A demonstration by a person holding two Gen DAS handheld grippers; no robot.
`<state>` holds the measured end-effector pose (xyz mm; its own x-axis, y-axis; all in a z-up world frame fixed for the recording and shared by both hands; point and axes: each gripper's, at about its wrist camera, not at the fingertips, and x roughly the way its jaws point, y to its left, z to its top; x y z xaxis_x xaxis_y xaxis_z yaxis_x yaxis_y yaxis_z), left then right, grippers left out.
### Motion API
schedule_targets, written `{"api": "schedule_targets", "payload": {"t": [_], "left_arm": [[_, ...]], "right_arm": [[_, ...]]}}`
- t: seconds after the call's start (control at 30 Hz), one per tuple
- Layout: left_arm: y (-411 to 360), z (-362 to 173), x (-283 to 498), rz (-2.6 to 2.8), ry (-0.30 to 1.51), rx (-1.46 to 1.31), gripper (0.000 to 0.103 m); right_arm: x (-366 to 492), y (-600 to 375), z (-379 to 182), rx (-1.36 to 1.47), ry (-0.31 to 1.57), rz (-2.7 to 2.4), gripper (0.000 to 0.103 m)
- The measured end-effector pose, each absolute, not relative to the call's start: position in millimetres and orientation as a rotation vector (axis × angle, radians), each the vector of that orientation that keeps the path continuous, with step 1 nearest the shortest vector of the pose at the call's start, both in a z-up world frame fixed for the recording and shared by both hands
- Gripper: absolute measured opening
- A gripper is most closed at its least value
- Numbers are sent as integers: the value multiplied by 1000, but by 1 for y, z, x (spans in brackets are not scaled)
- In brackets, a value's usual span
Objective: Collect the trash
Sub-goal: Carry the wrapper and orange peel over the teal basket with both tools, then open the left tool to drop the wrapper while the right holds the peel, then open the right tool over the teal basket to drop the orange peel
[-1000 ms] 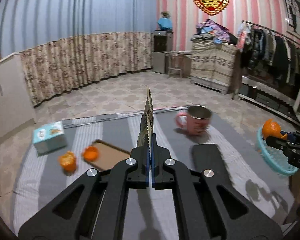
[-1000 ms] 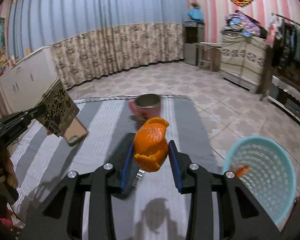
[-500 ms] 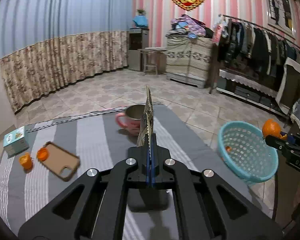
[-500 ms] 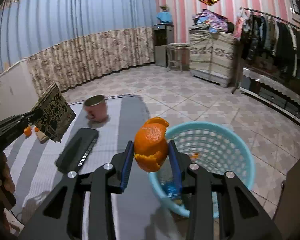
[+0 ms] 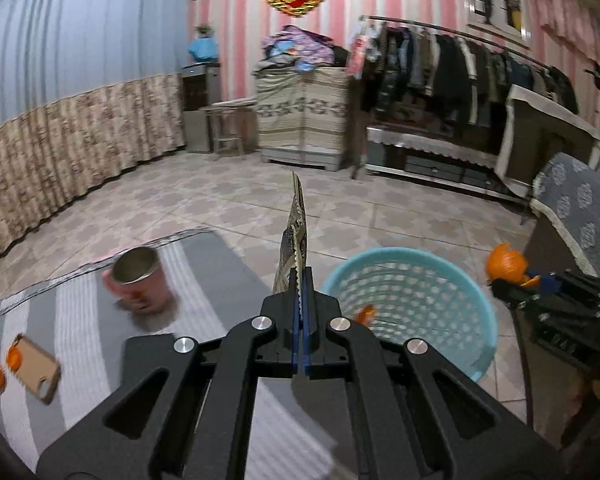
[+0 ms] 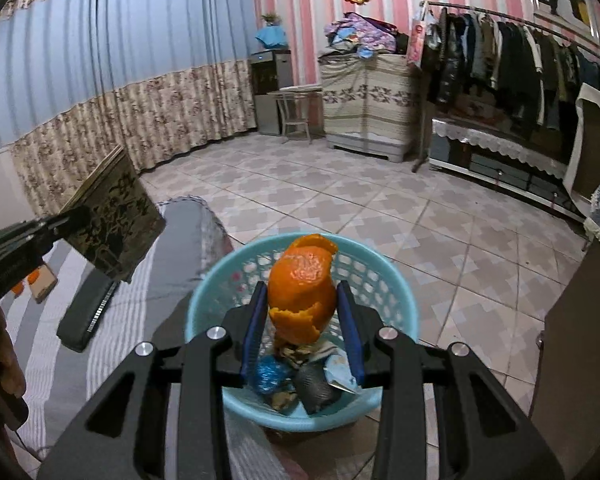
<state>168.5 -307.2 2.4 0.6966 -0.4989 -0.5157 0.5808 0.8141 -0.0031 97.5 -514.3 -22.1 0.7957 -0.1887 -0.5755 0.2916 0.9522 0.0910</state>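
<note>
My left gripper (image 5: 301,280) is shut on a flat dark printed wrapper (image 5: 294,240), held edge-on above the table's right end; the wrapper also shows in the right wrist view (image 6: 116,224). My right gripper (image 6: 302,300) is shut on a piece of orange peel (image 6: 302,288) and holds it directly above the turquoise basket (image 6: 396,292). The basket (image 5: 452,280) stands on the floor beside the table and holds several pieces of trash (image 6: 300,376). In the left wrist view the peel (image 5: 504,264) is at the right, beyond the basket.
The grey striped table (image 5: 80,312) carries a pink mug (image 5: 140,280), a tan phone case (image 5: 36,368), two orange peel bits (image 5: 14,358) and a black keyboard (image 6: 88,312). A cloth-covered chair (image 5: 580,208) and a clothes rack (image 5: 460,72) stand to the right.
Both grippers have swung right, away from the table. The right gripper with the peel has moved from beside the basket to straight over it. The left still holds the wrapper.
</note>
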Motion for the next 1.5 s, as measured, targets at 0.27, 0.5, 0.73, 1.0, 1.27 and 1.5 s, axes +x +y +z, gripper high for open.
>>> {"api": "schedule_targets", "payload": {"t": [0.27, 0.5, 0.73, 1.0, 1.27, 1.5], "left_arm": [[-359, -1, 162, -696, 525, 186, 0], [-390, -21, 166, -744, 570, 209, 0], [-400, -45, 180, -714, 631, 241, 37], [-358, -34, 199, -563, 582, 199, 82], [-322, -20, 220, -454, 540, 160, 93], [-302, -11, 230, -390, 498, 152, 96]], "right_arm": [[89, -549, -31, 227, 596, -309, 36], [89, -567, -40, 248, 607, -338, 36], [91, -568, -44, 250, 620, -343, 36], [98, -561, -53, 252, 624, -332, 36], [120, -542, -64, 252, 636, -311, 36], [144, -538, -72, 271, 643, -319, 52]]}}
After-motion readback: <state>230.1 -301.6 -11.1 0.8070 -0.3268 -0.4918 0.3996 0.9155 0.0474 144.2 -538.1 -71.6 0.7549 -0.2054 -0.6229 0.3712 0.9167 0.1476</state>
